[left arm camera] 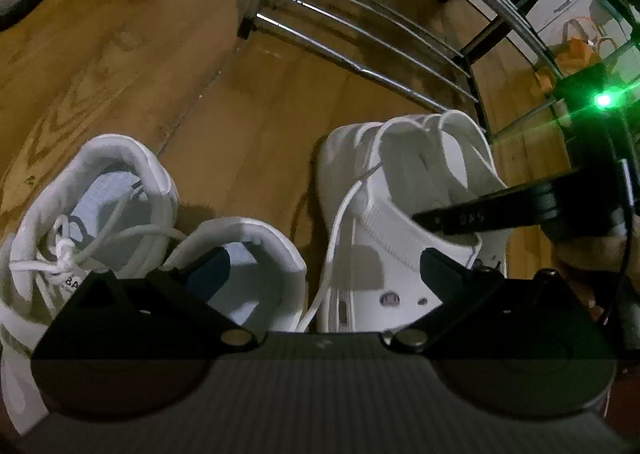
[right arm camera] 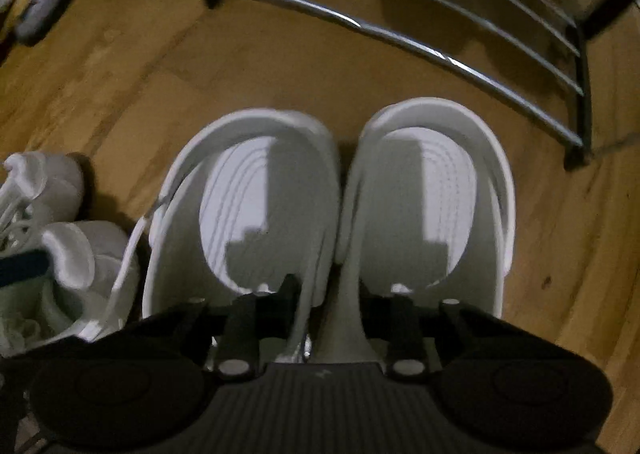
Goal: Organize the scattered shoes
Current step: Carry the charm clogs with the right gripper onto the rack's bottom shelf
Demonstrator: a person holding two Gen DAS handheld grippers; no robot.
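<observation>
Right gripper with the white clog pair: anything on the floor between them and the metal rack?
Nothing visible. In the right wrist view, bare wooden floor runs from the pair of white clogs to the chrome-bar shoe rack. The white lace-up sneakers sit off to the left, outside that path.
</observation>
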